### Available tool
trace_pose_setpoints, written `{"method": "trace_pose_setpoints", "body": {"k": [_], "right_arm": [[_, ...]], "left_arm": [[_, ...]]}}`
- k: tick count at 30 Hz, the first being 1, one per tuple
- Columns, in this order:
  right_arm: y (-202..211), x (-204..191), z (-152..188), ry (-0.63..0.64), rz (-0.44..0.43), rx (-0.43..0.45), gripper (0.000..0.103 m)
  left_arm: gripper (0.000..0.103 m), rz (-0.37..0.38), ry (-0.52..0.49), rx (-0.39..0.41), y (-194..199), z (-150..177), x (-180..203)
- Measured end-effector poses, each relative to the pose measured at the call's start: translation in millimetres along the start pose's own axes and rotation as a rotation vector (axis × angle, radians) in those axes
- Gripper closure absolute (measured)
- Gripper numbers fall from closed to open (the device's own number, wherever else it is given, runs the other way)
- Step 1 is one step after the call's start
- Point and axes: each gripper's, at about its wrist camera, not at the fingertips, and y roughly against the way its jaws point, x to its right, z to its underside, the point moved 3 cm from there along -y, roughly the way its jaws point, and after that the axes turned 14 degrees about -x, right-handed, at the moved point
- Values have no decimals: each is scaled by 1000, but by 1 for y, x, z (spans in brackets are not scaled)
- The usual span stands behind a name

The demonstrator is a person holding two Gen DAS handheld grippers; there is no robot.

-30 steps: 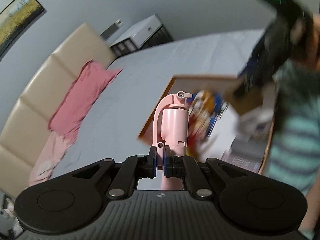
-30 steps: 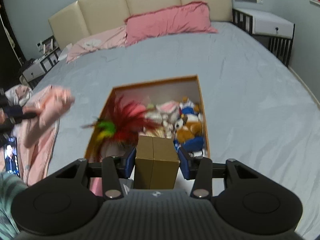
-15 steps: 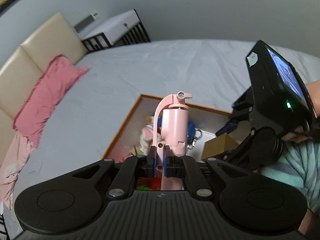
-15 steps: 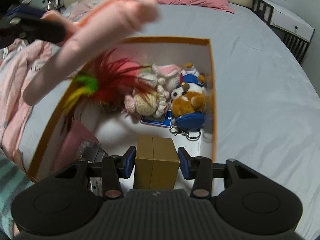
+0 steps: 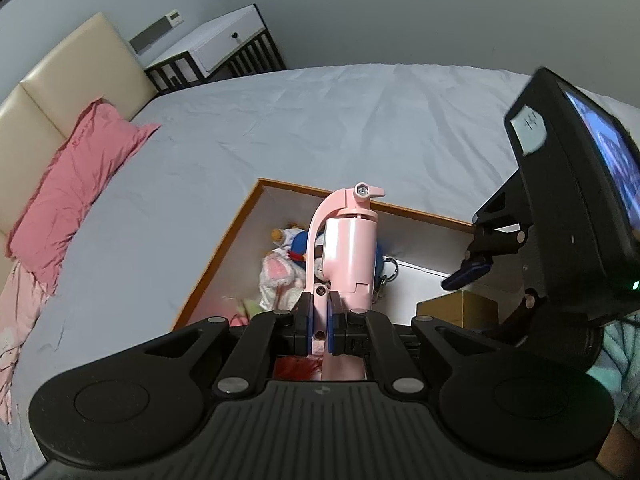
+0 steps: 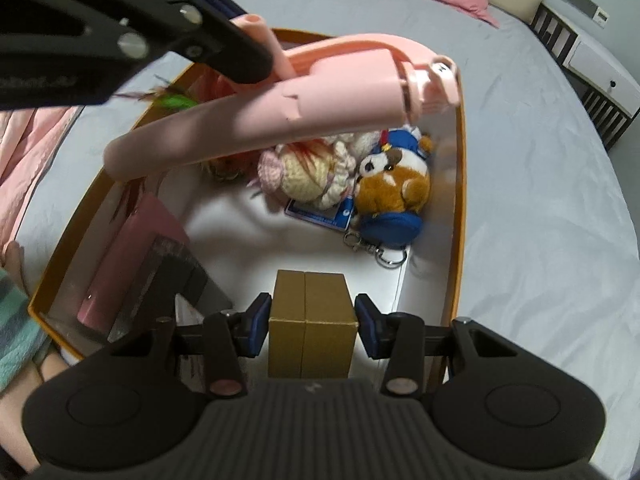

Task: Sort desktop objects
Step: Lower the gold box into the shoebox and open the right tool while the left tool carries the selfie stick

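Right up close, the left gripper (image 5: pixel 319 322) is clamped tight on the thin handle strap of a pink extinguisher-shaped gadget (image 5: pixel 351 258), its blue pads squeezing the strap from both sides while the pink cylinder sticks out ahead over the open box (image 5: pixel 240 216). From the other hand's camera the same pink piece lies slantwise above the box, held at its upper end.

Beside it, the right gripper (image 6: pixel 311 326) holds a small brown cardboard carton (image 6: pixel 312 320) between its blue pads, the jaws standing partly apart with the carton filling the gap and both pads against its sides. That carton hangs just over the near end of the box, above the white lining.

Inside the orange-rimmed box lie a pink flat case (image 6: pixel 132 256) and a dark booklet (image 6: pixel 180 276) along the left wall. Further in sit a blue pouch with metal key rings (image 6: pixel 390 228), a brown and white plush dog (image 6: pixel 394 184), a cream crocheted doll (image 6: pixel 308 176) and a blue card (image 6: pixel 320 214) beneath them. Red and green feathers (image 6: pixel 176 100) poke out at the far left corner.

Beyond the box stretches the grey bed sheet (image 5: pixel 320 120), then a pink pillow (image 5: pixel 76 184) against a cream padded headboard (image 5: pixel 68 72), with a white nightstand (image 5: pixel 224 48) by the wall. A striped teal sleeve (image 6: pixel 16 320) shows at the lower left.
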Motion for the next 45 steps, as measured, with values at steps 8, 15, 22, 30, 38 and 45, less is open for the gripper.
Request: {"method": "trace_pose_setpoints", "body": {"k": [8,15,22,30,38,45], "right_arm": [[26,15,15,-73,-53,14,57],[48,28,24,-107,-85,87,77],[42,33,23,-121,-127,90,78],[15,15,-19,-51,-174,99,66],[-19,9,-48,-9,-145,28,72],[-24,12,-31,-63,-132,-103,83]], "left_arm": [[96,2,-75,-7,-16,-3,10],[96,-8,-118,-37,-34,-6,18],[96,-11,-145,-87,-50,-4,19],[96,-13,-106,-83,-50,-8,7],[96,14,-60,-83,-55,-2,-7],[96,37,-63,-58,-57,1,-5]]}}
